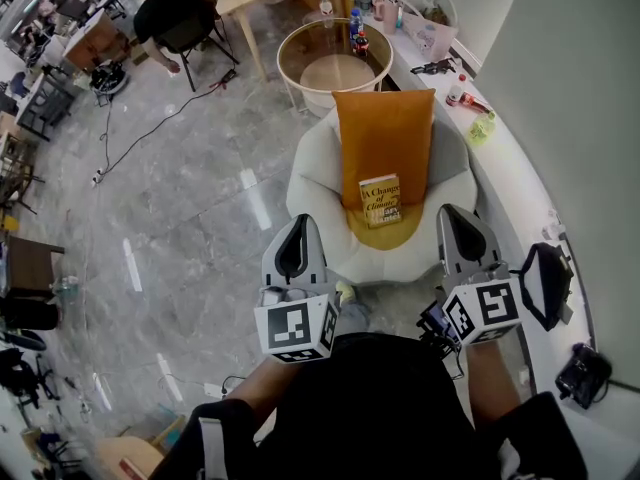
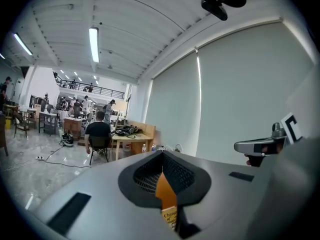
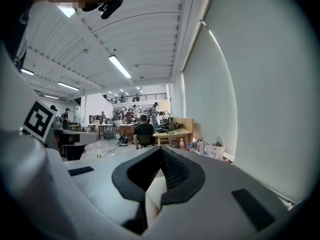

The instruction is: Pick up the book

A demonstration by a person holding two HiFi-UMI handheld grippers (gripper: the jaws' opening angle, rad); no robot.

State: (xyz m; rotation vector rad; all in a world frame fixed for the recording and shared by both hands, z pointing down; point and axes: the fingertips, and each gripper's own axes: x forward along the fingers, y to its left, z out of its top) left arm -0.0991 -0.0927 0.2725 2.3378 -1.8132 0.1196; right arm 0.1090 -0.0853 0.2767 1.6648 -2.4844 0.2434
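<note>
A yellow book (image 1: pixel 380 200) leans upright against an orange cushion (image 1: pixel 385 133) on the seat of a white armchair (image 1: pixel 318 183). My left gripper (image 1: pixel 299 221) is held in front of the chair's left side, short of the book, with its jaws shut and empty. My right gripper (image 1: pixel 453 212) is at the chair's right side, also shut and empty. In the left gripper view, the book (image 2: pixel 170 218) and cushion (image 2: pixel 164 191) show through the slit below the closed tips of the gripper (image 2: pixel 162 155). The right gripper (image 3: pixel 161 150) shows only pale chair fabric there.
A round glass-topped table (image 1: pixel 335 63) stands behind the chair. A curved white counter (image 1: pixel 520 178) with bottles and a black bag (image 1: pixel 545 283) runs along the right. A seated person (image 1: pixel 175 8) is at a wooden desk far back. Cables lie on the grey floor at left.
</note>
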